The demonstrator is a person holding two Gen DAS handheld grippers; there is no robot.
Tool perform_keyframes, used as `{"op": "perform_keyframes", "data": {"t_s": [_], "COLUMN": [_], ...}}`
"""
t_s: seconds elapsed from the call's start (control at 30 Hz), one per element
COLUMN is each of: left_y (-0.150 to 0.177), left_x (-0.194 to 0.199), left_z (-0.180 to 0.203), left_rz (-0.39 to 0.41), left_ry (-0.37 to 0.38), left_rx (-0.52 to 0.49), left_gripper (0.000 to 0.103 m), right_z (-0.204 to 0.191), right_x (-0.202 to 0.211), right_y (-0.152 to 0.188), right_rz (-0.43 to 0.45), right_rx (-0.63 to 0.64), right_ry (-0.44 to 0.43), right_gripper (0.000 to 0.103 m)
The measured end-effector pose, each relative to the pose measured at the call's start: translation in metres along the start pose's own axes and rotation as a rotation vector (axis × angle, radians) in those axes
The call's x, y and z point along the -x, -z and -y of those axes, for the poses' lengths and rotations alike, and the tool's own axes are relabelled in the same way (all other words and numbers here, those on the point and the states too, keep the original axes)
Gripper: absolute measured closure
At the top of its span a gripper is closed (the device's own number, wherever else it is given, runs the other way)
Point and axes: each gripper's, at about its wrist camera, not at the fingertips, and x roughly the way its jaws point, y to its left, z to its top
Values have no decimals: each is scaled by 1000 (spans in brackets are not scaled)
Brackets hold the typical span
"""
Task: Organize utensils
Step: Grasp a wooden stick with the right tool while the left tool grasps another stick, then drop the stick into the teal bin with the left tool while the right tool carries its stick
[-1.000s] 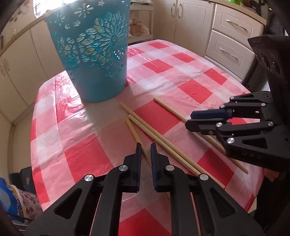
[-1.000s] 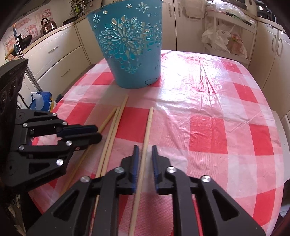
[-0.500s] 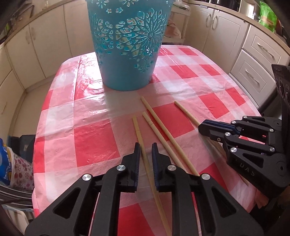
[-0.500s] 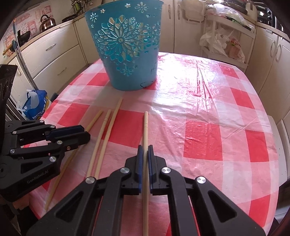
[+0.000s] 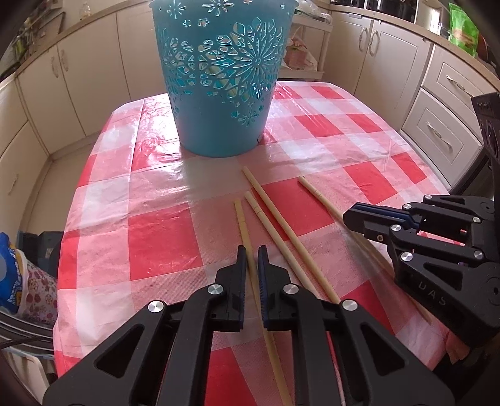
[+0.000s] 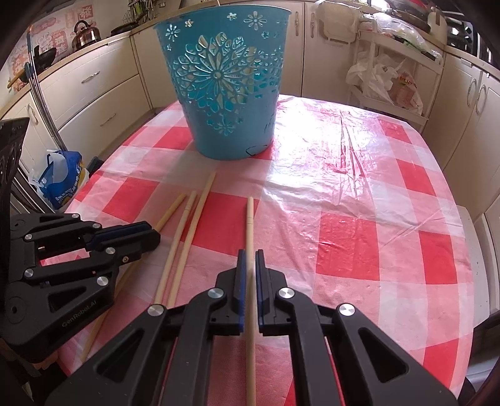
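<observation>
Chopsticks: four on table, none visibly in blue bucket.
Left hand-held gripper: clamped on leftmost chopstick.
Right hand-held gripper: clamped on rightmost chopstick.
Left: lift, drop in bucket.

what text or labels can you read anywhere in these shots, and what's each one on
"GenRobot.AI": on the black body of the left hand-held gripper, seen from the right wrist.
"UAS": partial letters on the body of the right hand-held gripper, seen from the left wrist.
Red characters on the wall stickers: too blurred to read.
Print on the blue bag and the green packet: too small to read.
</observation>
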Motion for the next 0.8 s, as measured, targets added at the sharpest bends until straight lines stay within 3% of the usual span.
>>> {"op": "perform_keyframes", "data": {"t_s": [0.23, 0.33, 0.47, 0.63, 0.8], "left_y": [1, 2, 4, 3, -4], "left_x": [0, 0, 7, 20, 56], "left_z": [3, 8, 15, 8, -18], "left_rz": [7, 8, 15, 53, 189], "left_ry": [-9, -11, -15, -28, 20], "left_rx": [-5, -44, -90, -53, 58], "left_gripper": [93, 97, 98, 98, 98], "right_z": [-5, -8, 10, 32, 44], "right_x": [-5, -4, -1, 7, 10], "right_y": [6, 7, 8, 10, 13], "right_rz": [4, 16, 17, 75, 129], "right_rx": [40, 47, -80, -217, -280], "right_ry": [23, 30, -76, -187, -206], "right_gripper": [97, 97, 97, 97, 97]}}
